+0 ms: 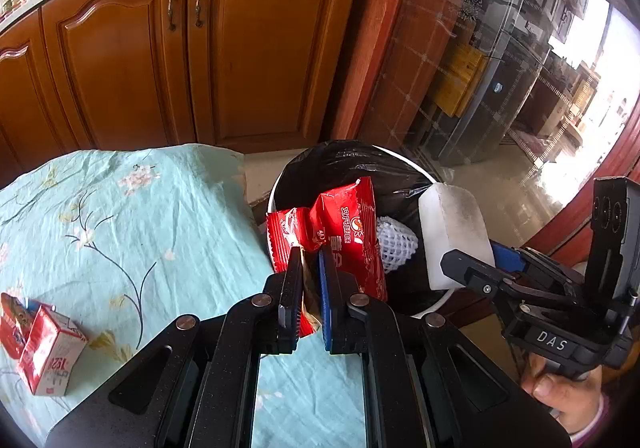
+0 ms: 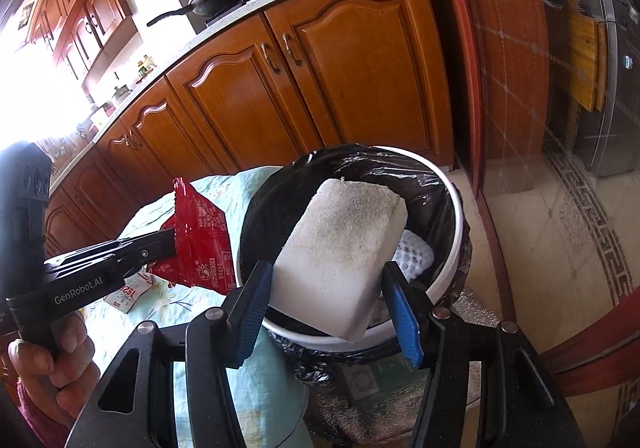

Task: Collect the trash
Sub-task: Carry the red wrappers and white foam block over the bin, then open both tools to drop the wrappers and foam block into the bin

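Left fingers [image 1: 310,288] pinching red wrapper [image 1: 348,232], right fingers [image 2: 328,300] seemingly clamping foam block [image 2: 340,252] over bin [image 2: 452,203].

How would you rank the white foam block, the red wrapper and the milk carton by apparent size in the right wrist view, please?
1. white foam block, largest, though it is nearest the camera.
2. red wrapper.
3. milk carton, smallest, mostly hidden behind the left claw.
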Tool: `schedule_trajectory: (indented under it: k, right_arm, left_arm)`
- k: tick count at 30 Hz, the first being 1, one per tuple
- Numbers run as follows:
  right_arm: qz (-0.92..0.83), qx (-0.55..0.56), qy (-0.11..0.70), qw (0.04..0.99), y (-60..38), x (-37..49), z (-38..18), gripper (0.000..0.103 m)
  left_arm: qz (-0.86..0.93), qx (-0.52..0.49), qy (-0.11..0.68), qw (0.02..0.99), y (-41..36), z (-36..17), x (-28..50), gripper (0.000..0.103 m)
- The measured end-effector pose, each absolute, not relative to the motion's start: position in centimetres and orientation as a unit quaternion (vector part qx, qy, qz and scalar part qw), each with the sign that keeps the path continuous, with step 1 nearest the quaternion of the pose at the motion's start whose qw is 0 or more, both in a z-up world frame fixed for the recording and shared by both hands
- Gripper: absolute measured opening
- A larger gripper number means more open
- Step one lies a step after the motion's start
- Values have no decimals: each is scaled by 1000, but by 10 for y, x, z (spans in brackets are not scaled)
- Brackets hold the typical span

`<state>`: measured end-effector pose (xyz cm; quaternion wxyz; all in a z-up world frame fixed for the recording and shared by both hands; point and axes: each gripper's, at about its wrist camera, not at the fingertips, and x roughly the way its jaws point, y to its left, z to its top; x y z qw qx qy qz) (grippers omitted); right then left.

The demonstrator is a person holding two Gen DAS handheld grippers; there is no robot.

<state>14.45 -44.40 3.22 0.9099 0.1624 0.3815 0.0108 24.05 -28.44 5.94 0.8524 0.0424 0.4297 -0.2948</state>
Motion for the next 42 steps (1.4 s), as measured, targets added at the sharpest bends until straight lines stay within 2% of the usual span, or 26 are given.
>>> schedule_trajectory:
  k: [23, 25, 27, 34, 42]
  right_arm:
    - [9, 126, 421, 898, -458, 177, 20, 58]
    - [9, 124, 423, 898, -457, 178, 19, 61]
    - [8, 122, 424, 897, -457, 180, 19, 62]
    - [5, 123, 431, 894, -459, 184, 15, 69]
    - [0, 133, 428, 894, -463, 177, 14, 70]
  left_arm:
    - [-296, 73, 460, 834, -328, 43, 275, 7]
    - [-295, 74, 464, 832, -327, 41, 276, 8]
    - [-295, 71, 471, 828, -328, 40, 278, 13]
    - [-302, 60, 478, 822, -331, 37, 280, 17]
    - [-304, 46, 476, 824, -322, 37, 278, 21]
